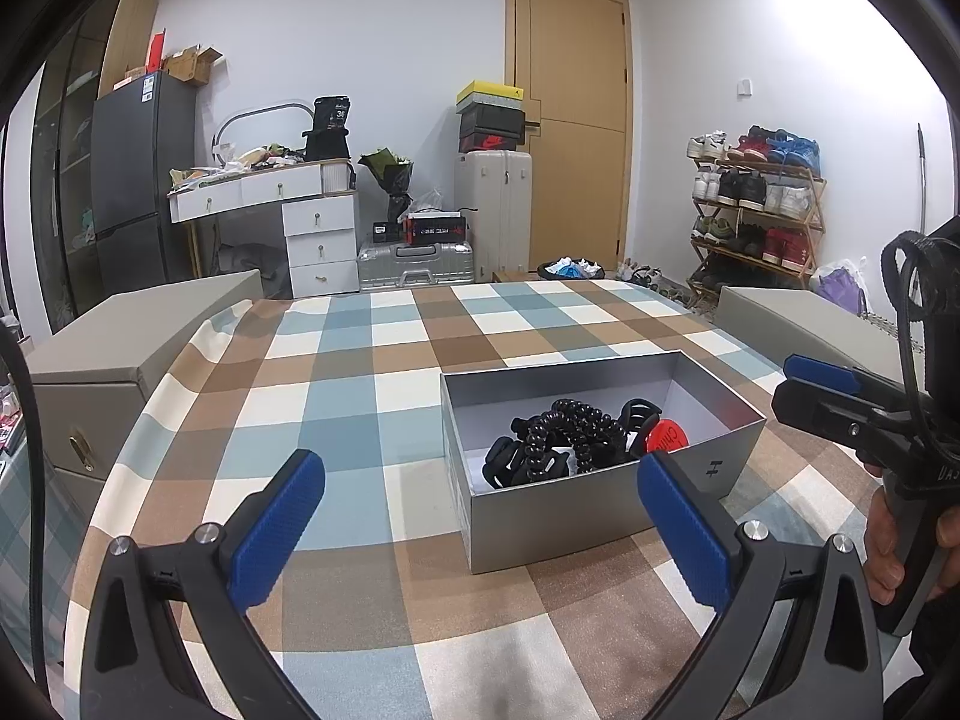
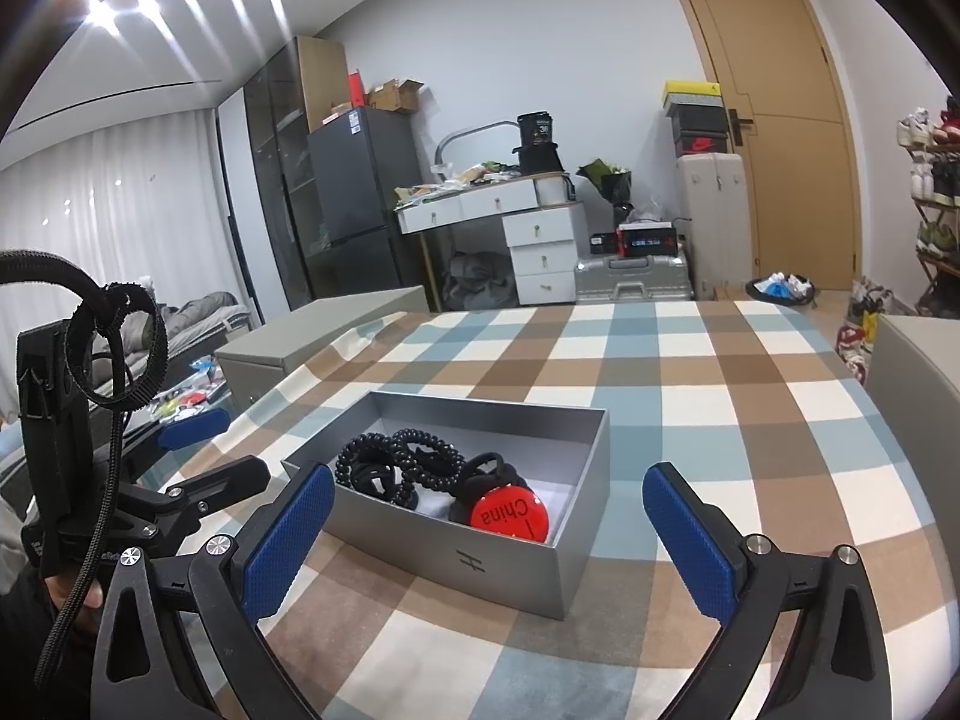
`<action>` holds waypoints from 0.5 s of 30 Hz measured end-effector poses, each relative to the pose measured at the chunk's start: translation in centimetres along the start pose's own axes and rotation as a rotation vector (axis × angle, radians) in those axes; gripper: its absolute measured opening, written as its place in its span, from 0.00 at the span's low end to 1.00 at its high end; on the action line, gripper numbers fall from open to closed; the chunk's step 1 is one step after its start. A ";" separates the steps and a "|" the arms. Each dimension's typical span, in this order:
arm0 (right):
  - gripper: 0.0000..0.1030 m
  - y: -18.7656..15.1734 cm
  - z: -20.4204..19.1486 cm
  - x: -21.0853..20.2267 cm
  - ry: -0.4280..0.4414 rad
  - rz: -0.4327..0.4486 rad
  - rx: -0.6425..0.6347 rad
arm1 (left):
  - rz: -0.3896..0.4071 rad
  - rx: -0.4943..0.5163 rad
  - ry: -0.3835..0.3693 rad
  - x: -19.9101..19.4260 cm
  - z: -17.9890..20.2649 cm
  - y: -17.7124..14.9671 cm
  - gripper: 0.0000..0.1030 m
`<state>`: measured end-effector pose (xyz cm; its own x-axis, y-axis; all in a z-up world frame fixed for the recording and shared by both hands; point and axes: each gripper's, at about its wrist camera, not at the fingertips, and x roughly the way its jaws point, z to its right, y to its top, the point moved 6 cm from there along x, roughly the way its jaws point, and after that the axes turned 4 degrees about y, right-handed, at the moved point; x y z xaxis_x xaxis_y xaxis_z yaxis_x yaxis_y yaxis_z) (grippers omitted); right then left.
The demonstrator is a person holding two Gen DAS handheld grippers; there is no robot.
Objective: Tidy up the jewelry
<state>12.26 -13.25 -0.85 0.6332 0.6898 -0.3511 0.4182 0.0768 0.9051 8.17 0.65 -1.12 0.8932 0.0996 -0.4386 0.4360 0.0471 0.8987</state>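
Observation:
An open silver box (image 1: 540, 516) (image 2: 510, 570) stands on the checked tablecloth. Inside lie black spiral hair ties (image 1: 570, 429) (image 2: 414, 459), black hair clips (image 1: 516, 462) and a red round badge reading "China" (image 1: 666, 438) (image 2: 509, 513). My left gripper (image 1: 480, 516) is open and empty, just short of the box's near left corner. My right gripper (image 2: 489, 531) is open and empty, straddling the box's near side from above. The right gripper also shows at the right edge of the left wrist view (image 1: 828, 390), and the left gripper at the left of the right wrist view (image 2: 198, 456).
The table (image 1: 360, 372) (image 2: 720, 390) carries a blue, brown and white checked cloth. Grey chairs (image 1: 120, 348) (image 2: 324, 324) stand at its left and right sides. Behind are a white drawer desk (image 1: 300, 222), suitcases, a door and a shoe rack (image 1: 756, 210).

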 end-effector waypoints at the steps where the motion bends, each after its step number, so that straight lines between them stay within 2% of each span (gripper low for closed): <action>1: 1.00 0.0 0.0 0.0 0.002 0.001 -0.001 | -0.001 0.001 -0.002 0.1 0.0 0.0 0.99; 15: 1.00 -0.1 0.0 0.0 0.002 -0.001 0.000 | -0.004 0.003 -0.001 0.2 0.0 0.0 0.99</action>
<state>12.26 -13.24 -0.97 0.6315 0.6909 -0.3518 0.4187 0.0780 0.9048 8.32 0.65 -1.20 0.8916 0.0986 -0.4420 0.4398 0.0449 0.8970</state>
